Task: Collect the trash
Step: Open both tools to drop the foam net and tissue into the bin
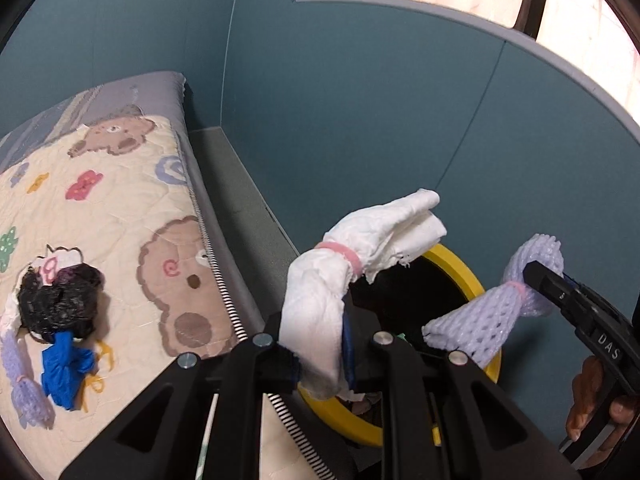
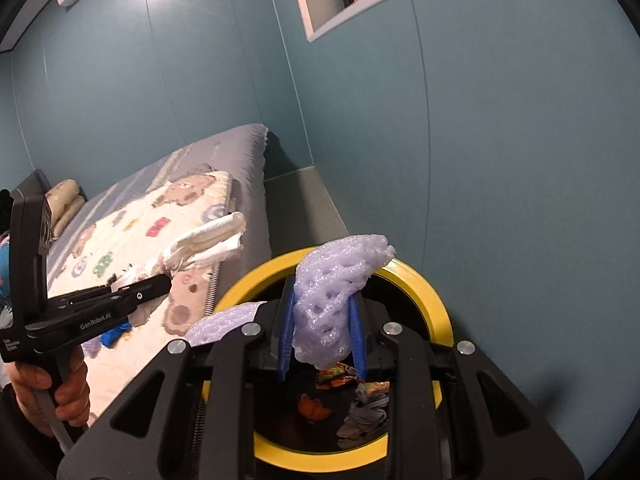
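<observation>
My left gripper is shut on a white tissue bundle tied with a pink band, held over the near rim of the yellow-rimmed bin. My right gripper is shut on a lavender foam net, held above the bin. The net also shows in the left wrist view, and the tissue bundle shows in the right wrist view. The bin holds several wrappers. More trash lies on the bed: a black bag, a blue piece and a lavender net.
The bed with a cream bear quilt lies to the left of the bin. A teal wall stands close behind and to the right. A narrow grey floor strip runs between bed and wall.
</observation>
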Demonstrator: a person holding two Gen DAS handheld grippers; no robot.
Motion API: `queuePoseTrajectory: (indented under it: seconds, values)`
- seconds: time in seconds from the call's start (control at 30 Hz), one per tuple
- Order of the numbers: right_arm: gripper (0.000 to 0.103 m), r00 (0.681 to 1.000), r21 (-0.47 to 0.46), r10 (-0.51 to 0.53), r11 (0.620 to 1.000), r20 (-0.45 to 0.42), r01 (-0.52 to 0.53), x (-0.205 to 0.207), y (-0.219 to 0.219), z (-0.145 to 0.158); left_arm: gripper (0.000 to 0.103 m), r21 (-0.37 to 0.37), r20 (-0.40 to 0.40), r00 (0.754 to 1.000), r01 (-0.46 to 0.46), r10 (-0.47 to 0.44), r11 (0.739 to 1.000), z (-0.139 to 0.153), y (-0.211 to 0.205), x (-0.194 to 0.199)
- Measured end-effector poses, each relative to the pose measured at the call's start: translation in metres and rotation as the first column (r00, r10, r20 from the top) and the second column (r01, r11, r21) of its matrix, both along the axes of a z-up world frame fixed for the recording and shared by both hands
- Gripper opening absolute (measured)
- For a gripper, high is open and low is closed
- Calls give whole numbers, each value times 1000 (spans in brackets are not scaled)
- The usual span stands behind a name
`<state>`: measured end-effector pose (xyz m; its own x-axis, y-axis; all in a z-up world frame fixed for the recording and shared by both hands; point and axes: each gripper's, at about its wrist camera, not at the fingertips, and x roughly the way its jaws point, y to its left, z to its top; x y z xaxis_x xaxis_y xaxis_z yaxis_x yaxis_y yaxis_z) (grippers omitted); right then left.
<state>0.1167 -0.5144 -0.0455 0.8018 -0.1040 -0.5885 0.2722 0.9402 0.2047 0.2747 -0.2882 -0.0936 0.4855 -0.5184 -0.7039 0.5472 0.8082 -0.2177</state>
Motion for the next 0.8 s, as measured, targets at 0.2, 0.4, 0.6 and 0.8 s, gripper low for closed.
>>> queuePoseTrajectory:
  seconds: [0.2, 0.4, 0.6, 0.8]
  values:
    - [25, 999, 22, -19, 1000, -50, 20, 16, -11, -21, 15, 16, -43, 999, 21, -21, 1000, -19, -21, 9]
    - [37, 995, -7, -55, 998, -80, 55, 19, -13, -29, 21, -1, -60, 997, 40, -40, 999, -24, -28, 11]
    - [51, 994, -1, -79, 997, -79, 79, 17, -14, -26, 47, -9, -39, 999, 36, -37, 999, -18, -27, 8]
    - [64, 991, -1, -103, 995, -84, 103, 12, -14, -22, 68, -12, -12, 1000, 17, -17, 1000, -9, -20, 1]
